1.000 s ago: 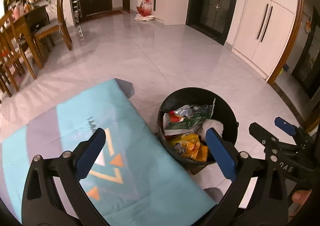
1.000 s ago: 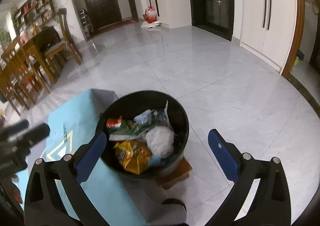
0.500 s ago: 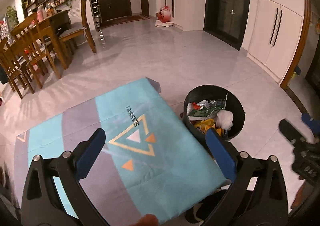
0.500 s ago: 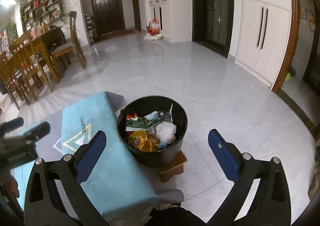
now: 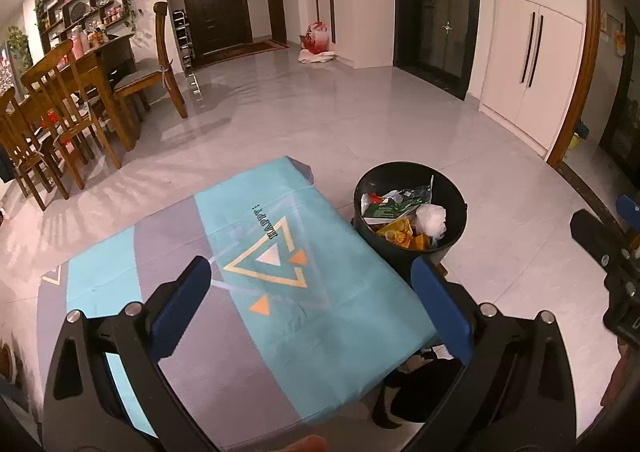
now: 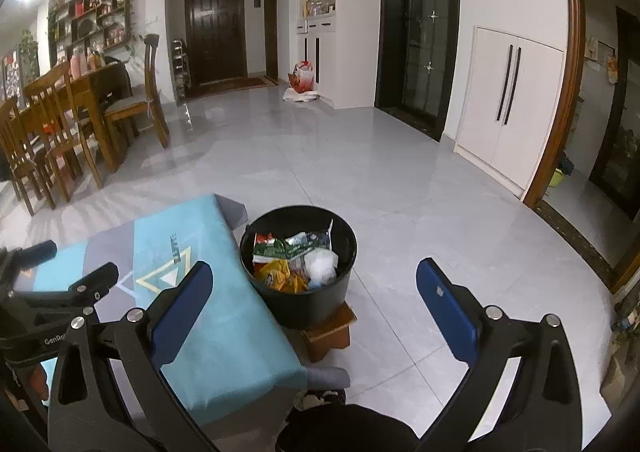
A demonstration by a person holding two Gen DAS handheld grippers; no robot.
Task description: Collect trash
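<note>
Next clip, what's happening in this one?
A person holds a two-finger gripper in each hand over a table covered with a teal and grey cloth. The left gripper and right gripper are both open and empty. Beside the table, a round black trash bin sits on a small wooden stool and already holds wrappers: a green packet, a yellow bag and crumpled white plastic. No loose trash shows on the cloth.

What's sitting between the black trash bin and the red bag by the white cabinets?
Nothing: in the right wrist view only bare grey floor tiles stretch from the trash bin to the red bag.
</note>
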